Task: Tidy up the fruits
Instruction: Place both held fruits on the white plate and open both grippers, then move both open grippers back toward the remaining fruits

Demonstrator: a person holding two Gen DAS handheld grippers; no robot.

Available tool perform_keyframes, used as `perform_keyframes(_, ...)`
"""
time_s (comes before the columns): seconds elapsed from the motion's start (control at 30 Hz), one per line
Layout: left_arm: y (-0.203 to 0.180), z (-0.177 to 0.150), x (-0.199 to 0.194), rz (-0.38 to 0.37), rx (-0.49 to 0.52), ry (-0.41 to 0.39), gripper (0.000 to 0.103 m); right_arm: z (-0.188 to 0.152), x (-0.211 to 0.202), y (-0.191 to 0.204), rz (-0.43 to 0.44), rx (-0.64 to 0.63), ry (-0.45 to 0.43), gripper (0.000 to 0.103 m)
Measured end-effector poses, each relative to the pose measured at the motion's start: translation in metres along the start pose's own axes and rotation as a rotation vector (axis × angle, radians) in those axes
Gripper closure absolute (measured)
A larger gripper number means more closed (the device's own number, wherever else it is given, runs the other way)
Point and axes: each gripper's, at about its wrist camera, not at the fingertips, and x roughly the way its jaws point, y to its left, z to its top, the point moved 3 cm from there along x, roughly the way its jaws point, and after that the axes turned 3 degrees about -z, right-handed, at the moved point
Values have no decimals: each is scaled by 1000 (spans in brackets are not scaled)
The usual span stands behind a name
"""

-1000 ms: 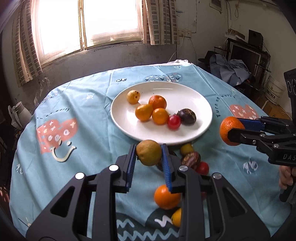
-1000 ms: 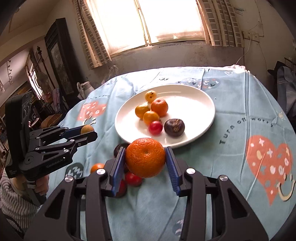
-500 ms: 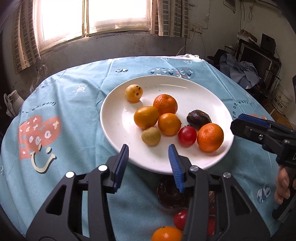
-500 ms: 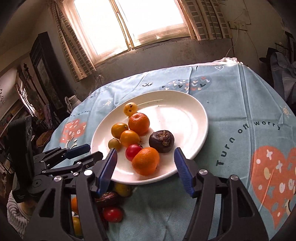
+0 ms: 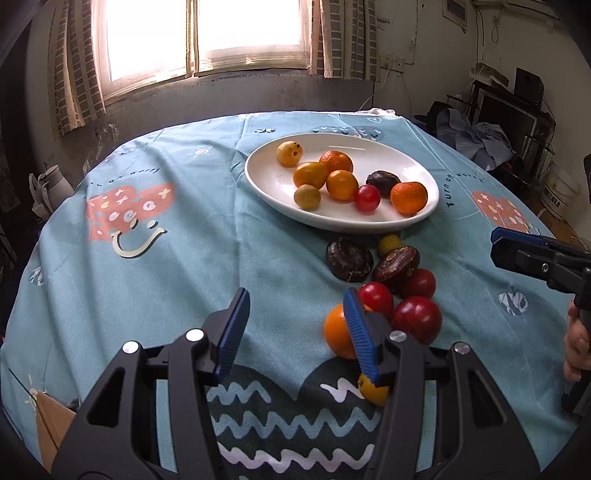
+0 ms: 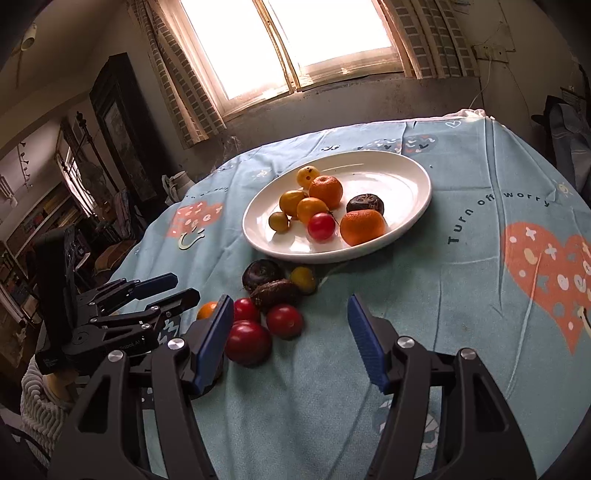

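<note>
Two grippers sit low over the blue tablecloth (image 5: 177, 258), and neither holds anything. Your left gripper (image 5: 295, 332) is opening, jaws apart over bare cloth; its right finger stands in front of an orange fruit (image 5: 338, 332), with a small yellow fruit (image 5: 371, 387) showing below that finger. Your right gripper (image 6: 291, 339) has its jaws spread with only cloth between them, and its left finger stands just beside a large red tomato (image 6: 249, 341). Beyond the fingertips lies the loose cluster on the cloth: two more red tomatoes (image 6: 284, 321), two dark brown fruits (image 6: 262, 275) and a small yellow-green one (image 6: 303, 278), bunched close together just in front of the plate's near rim. Farther on, the white plate (image 6: 406, 184) holds eight pieces: two mandarins (image 6: 362, 227), a red tomato, a dark fruit, and four yellow-to-orange small ones, grouped towards its left half. Behind the table, a curtained window (image 5: 207, 33) glares bright.
</note>
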Motion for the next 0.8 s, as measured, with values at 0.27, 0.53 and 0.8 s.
perform_keyframes(0.27, -11, -20, -21, 27, 14, -13, 26, -26, 2, 23, -30, -106, 50, 39)
perform_keyframes(0.53, -48, -36, -20, -34, 168, 20, 24, -24, 2, 10, -61, -63, 50, 38)
perform_keyframes(0.8, -25, -34, -14, 45, 92, 29, 19, -24, 1, 8, -70, -58, 47, 38)
